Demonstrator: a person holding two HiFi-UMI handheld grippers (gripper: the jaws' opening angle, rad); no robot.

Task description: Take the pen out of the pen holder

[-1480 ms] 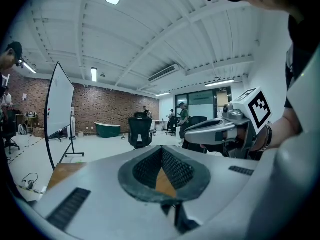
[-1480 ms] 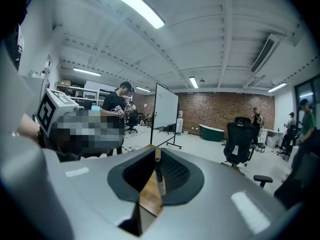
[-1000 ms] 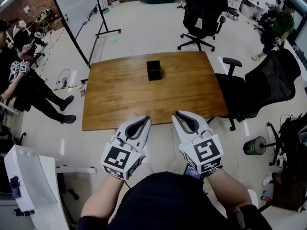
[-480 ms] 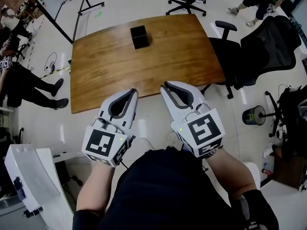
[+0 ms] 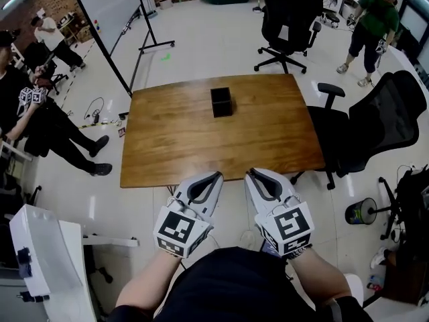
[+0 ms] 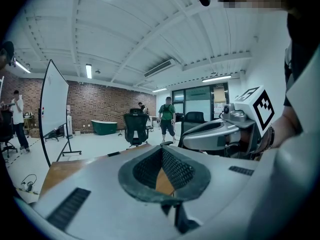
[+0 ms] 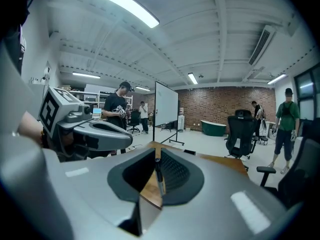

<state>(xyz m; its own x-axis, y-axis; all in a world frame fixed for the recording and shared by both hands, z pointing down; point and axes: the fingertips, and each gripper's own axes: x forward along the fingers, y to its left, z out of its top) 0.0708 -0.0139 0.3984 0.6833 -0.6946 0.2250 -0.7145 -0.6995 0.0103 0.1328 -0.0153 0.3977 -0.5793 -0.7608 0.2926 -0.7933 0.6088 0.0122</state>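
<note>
The person in green (image 5: 373, 20) appears to have walked a little leftward.

"Was the way across open?"
"Yes. The table (image 5: 181, 139) lay bare from its near edge. Only the pen holder (image 5: 221, 102) stood far-centre, and a chair (image 5: 385, 119) crowded the right."

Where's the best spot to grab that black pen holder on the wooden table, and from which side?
Pinch the pen holder by one wall at its rim, coming straight down from above. It stands upright with an open square top, alone near the far middle of the table, so one jaw can likely slip inside and one outside.
</note>
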